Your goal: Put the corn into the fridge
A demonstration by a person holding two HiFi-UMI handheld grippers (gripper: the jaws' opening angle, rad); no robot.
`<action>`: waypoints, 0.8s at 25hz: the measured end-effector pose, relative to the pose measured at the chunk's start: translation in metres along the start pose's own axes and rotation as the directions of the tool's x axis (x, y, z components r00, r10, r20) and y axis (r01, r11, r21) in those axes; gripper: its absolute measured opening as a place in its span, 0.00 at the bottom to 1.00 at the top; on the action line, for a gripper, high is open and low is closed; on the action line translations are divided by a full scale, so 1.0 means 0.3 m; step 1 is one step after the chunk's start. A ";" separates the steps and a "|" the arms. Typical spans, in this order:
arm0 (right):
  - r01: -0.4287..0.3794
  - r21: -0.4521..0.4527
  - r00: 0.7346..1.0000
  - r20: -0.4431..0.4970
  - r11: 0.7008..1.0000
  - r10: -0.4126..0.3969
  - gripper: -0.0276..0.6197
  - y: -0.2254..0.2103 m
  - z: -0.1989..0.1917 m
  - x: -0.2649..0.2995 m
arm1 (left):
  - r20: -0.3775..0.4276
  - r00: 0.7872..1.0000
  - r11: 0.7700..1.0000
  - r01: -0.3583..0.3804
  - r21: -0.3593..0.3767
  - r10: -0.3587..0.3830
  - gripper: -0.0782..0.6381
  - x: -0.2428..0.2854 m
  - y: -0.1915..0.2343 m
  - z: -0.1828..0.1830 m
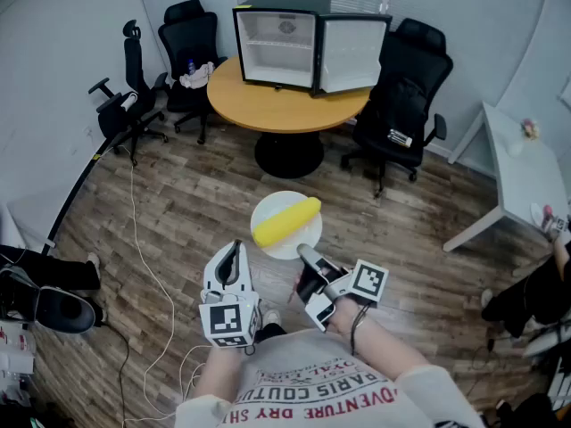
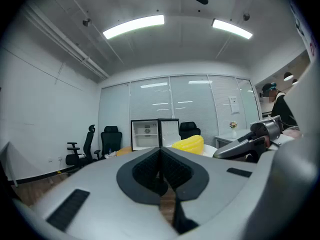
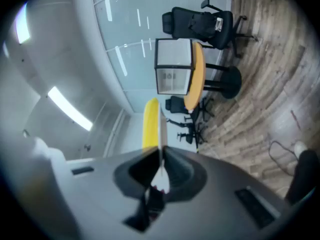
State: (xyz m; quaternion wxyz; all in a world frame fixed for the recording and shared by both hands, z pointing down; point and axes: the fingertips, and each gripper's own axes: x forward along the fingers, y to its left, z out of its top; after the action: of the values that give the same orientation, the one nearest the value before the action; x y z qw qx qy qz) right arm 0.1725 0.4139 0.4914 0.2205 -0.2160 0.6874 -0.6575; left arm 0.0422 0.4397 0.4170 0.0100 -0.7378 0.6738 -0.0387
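Running upside down in red across the grey shirt (image 1: pixel 312 390), at six o'clock in the head view: "PARIS COUTU" and "VENTURE DRY SH", both cut off. Carrying black-and-white square markers without letters: the left gripper (image 1: pixel 234 255) and the right gripper (image 1: pixel 304 253). Hanging at two o'clock in the left gripper view: a wall sign (image 2: pixel 233 102), too small for reading.

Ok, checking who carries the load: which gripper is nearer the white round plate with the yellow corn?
Right. The right gripper is clamped on the near rim of the white round plate; the left gripper, shut and empty, sits off its lower left, not touching.
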 end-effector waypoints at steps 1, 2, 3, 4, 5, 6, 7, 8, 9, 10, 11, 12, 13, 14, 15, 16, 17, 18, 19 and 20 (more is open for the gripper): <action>0.000 0.000 1.000 0.000 1.000 0.000 0.11 -0.001 0.001 0.003 | -0.001 1.000 1.000 0.000 0.000 0.000 0.15 0.002 0.003 -0.001; -0.001 0.000 1.000 0.000 1.000 0.001 0.11 -0.003 0.003 0.005 | -0.002 1.000 1.000 0.000 0.000 0.000 0.15 0.005 0.006 -0.003; -0.001 0.000 1.000 0.000 1.000 0.001 0.11 -0.003 0.004 0.007 | -0.002 1.000 1.000 0.000 0.001 0.000 0.15 0.007 0.008 -0.005; -0.003 0.001 1.000 0.001 1.000 0.003 0.11 -0.004 0.005 0.010 | -0.002 1.000 1.000 0.001 0.002 -0.001 0.15 0.008 0.010 -0.007; -0.004 0.003 1.000 0.002 1.000 0.004 0.11 -0.004 0.005 0.011 | -0.002 1.000 1.000 0.002 0.002 -0.002 0.15 0.010 0.010 -0.010; -0.005 0.004 1.000 0.003 1.000 0.005 0.11 -0.005 0.006 0.012 | -0.001 1.000 1.000 0.004 0.003 -0.004 0.15 0.010 0.010 -0.013; -0.006 0.004 1.000 0.003 1.000 0.006 0.11 -0.007 0.006 0.012 | 0.002 1.000 1.000 0.005 0.003 -0.005 0.15 0.011 0.009 -0.015; -0.007 0.004 1.000 0.003 1.000 0.007 0.11 -0.008 0.006 0.012 | 0.005 1.000 1.000 0.007 0.003 -0.007 0.15 0.010 0.008 -0.016; -0.009 0.002 1.000 0.002 1.000 0.009 0.11 -0.011 0.006 0.012 | 0.009 1.000 1.000 0.008 0.002 -0.008 0.15 0.009 0.008 -0.019; -0.009 -0.001 1.000 0.001 1.000 0.009 0.11 -0.015 0.007 0.012 | 0.012 1.000 1.000 0.009 0.001 -0.009 0.15 0.009 0.007 -0.022; -0.005 -0.005 1.000 0.001 1.000 0.005 0.11 -0.020 0.009 0.014 | 0.014 1.000 1.000 0.009 -0.002 -0.009 0.15 0.012 0.007 -0.026; 0.001 -0.008 1.000 0.001 1.000 -0.001 0.11 -0.026 0.014 0.018 | 0.014 1.000 1.000 0.010 -0.006 -0.010 0.15 0.019 0.007 -0.030; 0.008 -0.009 1.000 0.000 1.000 -0.008 0.11 -0.032 0.020 0.025 | 0.015 1.000 1.000 0.012 -0.009 -0.011 0.15 0.029 0.010 -0.031; 0.017 -0.009 1.000 -0.003 1.000 -0.017 0.11 -0.036 0.025 0.036 | 0.017 1.000 1.000 0.014 -0.007 -0.014 0.15 0.041 0.016 -0.031; 0.027 -0.010 1.000 -0.005 1.000 -0.027 0.11 -0.039 0.028 0.048 | 0.020 1.000 1.000 0.017 -0.004 -0.017 0.15 0.053 0.024 -0.030; 0.036 -0.014 0.999 -0.007 0.999 -0.036 0.11 -0.042 0.029 0.063 | 0.023 0.999 1.000 0.022 -0.005 -0.022 0.15 0.065 0.035 -0.028; 0.043 -0.019 0.999 -0.007 0.999 -0.043 0.11 -0.043 0.029 0.080 | 0.026 0.999 1.000 0.030 -0.010 -0.029 0.15 0.078 0.047 -0.026; 0.047 -0.021 0.999 -0.005 0.999 -0.047 0.11 -0.043 0.030 0.101 | 0.029 0.999 0.999 0.039 -0.015 -0.039 0.15 0.094 0.060 -0.024; 0.048 -0.021 0.999 0.000 0.999 -0.048 0.11 -0.043 0.033 0.123 | 0.033 0.998 0.999 0.051 -0.017 -0.050 0.15 0.112 0.074 -0.022; 0.049 -0.021 0.999 0.007 0.999 -0.049 0.11 -0.043 0.039 0.147 | 0.040 0.997 0.998 0.063 -0.016 -0.062 0.15 0.132 0.089 -0.018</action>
State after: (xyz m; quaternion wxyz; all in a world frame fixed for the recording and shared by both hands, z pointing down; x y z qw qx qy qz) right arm 0.1437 0.3780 0.5029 0.2041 -0.2371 0.6880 -0.6548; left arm 0.0189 0.3982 0.4223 0.0158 -0.7592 0.6504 -0.0184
